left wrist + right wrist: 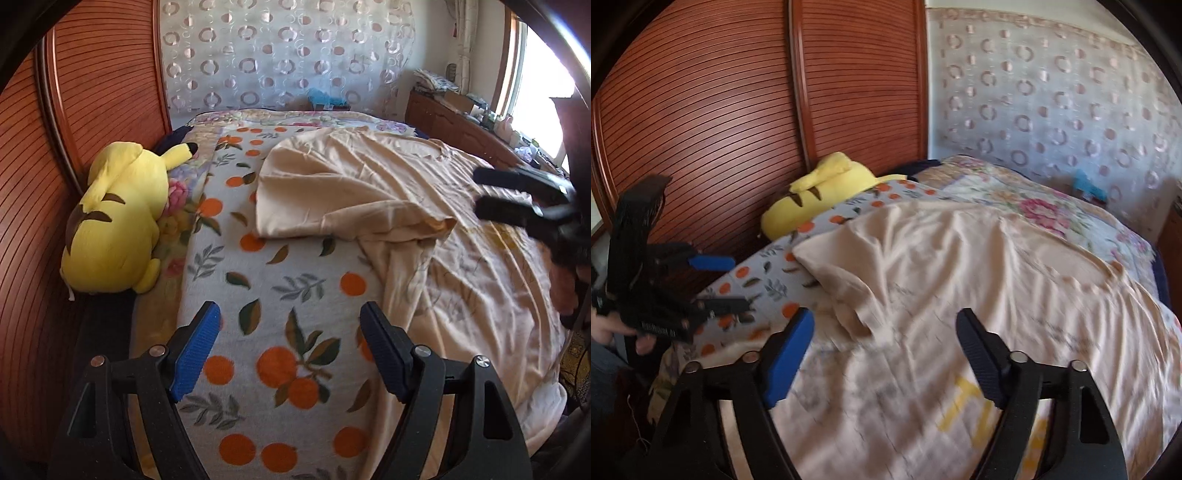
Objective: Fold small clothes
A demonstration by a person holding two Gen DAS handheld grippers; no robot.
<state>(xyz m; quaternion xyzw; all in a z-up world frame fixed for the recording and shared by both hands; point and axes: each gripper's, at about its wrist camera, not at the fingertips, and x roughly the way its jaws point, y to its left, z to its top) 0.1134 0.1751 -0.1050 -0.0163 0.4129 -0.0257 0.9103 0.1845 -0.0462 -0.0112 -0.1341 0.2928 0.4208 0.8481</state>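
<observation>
Looking along the left gripper [288, 347], the jaws stand wide apart with nothing between them, hanging over a blanket [266, 295] printed with oranges and leaves. A cream T-shirt [406, 206] lies spread on the bed just right of the gripper, one sleeve folded in across its body. A yellow plush toy [114, 225] rests against the slatted wooden door [74, 92] at the bed's left edge. The right gripper [487, 192] shows at the right, jaws apart and empty above the shirt.

From the right wrist, the right gripper [886, 350] is spread wide over the T-shirt [960, 277], gripping nothing. The left gripper [727, 280] hangs at the left above the blanket [757, 284], held by a hand [617, 330].
</observation>
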